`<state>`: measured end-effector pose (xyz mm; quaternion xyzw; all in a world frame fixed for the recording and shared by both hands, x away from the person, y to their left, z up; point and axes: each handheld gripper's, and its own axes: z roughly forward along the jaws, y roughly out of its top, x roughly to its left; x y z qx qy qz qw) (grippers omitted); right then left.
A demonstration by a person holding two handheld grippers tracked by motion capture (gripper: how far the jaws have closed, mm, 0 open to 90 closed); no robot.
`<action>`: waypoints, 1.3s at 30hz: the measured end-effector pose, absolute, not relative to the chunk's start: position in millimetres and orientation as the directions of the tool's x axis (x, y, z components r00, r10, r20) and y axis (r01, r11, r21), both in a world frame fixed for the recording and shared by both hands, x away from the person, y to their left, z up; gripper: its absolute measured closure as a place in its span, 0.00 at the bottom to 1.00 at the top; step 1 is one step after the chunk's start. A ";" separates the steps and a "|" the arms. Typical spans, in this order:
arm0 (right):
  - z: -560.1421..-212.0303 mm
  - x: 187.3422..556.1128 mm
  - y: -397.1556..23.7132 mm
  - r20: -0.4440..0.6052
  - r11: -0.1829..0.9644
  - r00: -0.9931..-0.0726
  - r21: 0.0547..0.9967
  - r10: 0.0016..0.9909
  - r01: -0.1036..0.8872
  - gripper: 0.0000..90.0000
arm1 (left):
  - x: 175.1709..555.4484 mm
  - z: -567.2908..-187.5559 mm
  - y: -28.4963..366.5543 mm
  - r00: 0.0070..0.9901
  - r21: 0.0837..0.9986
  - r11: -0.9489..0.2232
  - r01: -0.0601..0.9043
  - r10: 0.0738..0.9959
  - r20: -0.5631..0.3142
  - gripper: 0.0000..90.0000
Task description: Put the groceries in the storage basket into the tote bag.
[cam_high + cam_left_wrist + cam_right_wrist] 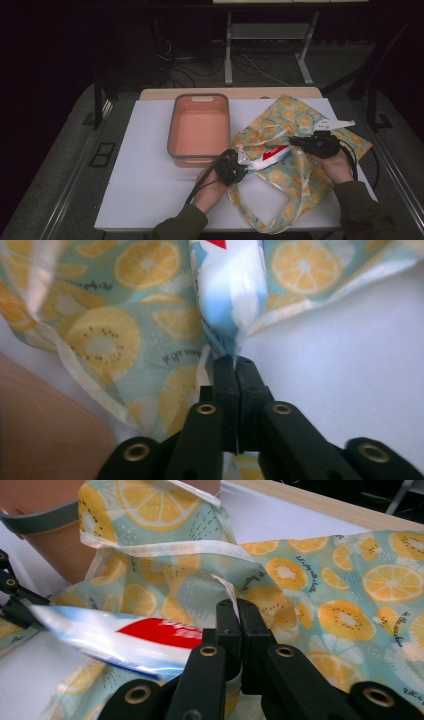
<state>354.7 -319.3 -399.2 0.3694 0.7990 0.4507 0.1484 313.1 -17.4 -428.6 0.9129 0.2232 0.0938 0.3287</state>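
While the left gripper [235,362] pinches the soft tube [227,295] by its crimped tail, the right gripper [239,611] clamps the limp bag [320,580] rim.

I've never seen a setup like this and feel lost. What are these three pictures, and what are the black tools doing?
A person sits at a white table with a hand-held black claw in each hand. One picture looks down from above; the other two come from cameras riding on each claw. On the table lie a pink tub and a fruit-print cloth bag. The left claw is shut on the flat end of a white tube with red and blue print. The right claw is shut on the bag's edge, seemingly holding its mouth open around the tube.
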 end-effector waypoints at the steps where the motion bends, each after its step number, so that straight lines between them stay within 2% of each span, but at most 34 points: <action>1: -399.0 354.5 -319.1 0.094 0.323 -0.683 0.829 0.724 0.457 0.99 | 313.6 -429.4 -18.7 0.884 0.645 -0.683 0.342 0.466 0.025 1.00; 14: -398.0 354.5 -320.1 0.098 0.315 -0.684 0.834 0.723 0.453 0.99 | 331.7 -410.8 -61.1 0.887 0.704 -0.638 0.312 0.462 0.026 1.00; 28: -397.2 354.4 -320.5 0.104 0.310 -0.690 0.838 0.717 0.449 0.99 | 376.0 -432.8 -128.5 0.866 0.707 -0.599 0.376 0.498 -0.039 1.00; 36: -398.2 354.6 -319.8 0.104 0.315 -0.693 0.836 0.713 0.449 0.99 | 381.4 -437.7 -129.4 0.863 0.706 -0.591 0.391 0.501 -0.059 0.98; 39: -397.7 354.2 -319.3 0.100 0.317 -0.695 0.837 0.712 0.445 0.99 | 377.7 -431.8 -123.4 0.863 0.724 -0.573 0.384 0.503 -0.059 0.89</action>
